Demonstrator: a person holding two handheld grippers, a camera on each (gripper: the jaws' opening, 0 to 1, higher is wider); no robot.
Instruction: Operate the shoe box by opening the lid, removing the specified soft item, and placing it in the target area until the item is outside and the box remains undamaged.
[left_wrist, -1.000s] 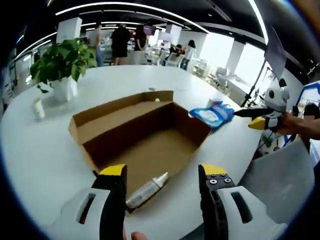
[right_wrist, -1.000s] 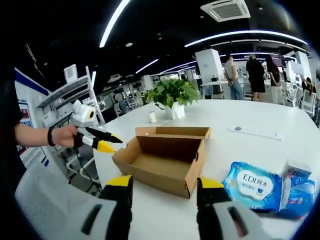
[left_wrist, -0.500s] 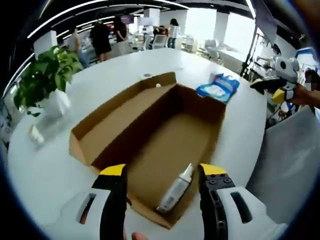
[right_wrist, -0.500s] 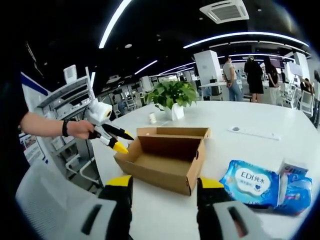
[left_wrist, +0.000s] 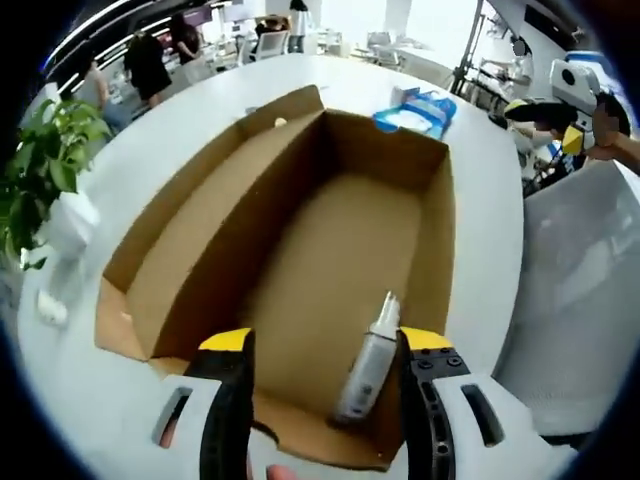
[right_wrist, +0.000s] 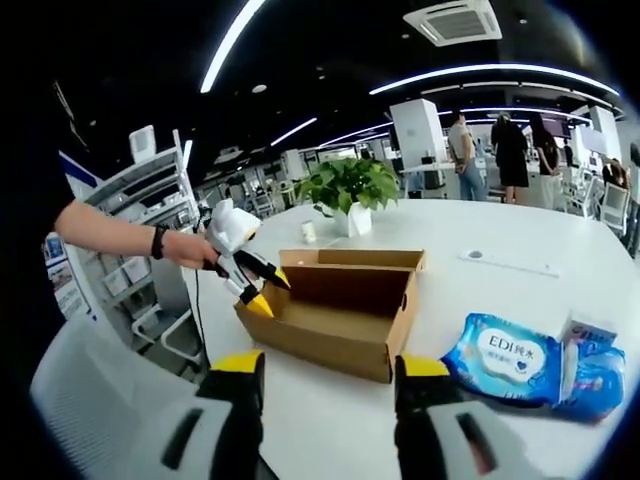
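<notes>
A leafy green plant in a white pot (right_wrist: 347, 195) stood at twelve o'clock on the round white table (right_wrist: 520, 290), with a small white bottle (right_wrist: 309, 233) just beside it at nine o'clock. A blue wet-wipes pack (right_wrist: 505, 358) lay at four o'clock, touching a small white carton (right_wrist: 584, 332). People stood far behind; a grey chair back (left_wrist: 575, 300) sat at three o'clock.

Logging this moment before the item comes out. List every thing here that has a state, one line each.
shoe box: open, lid folded back flat, undamaged as far as visible.
tube: lying inside the box by its near wall, cap on.
wipes pack: on the table, beside the box.
left tool: open, poised over the box's near end.
right tool: open, holding nothing.
</notes>
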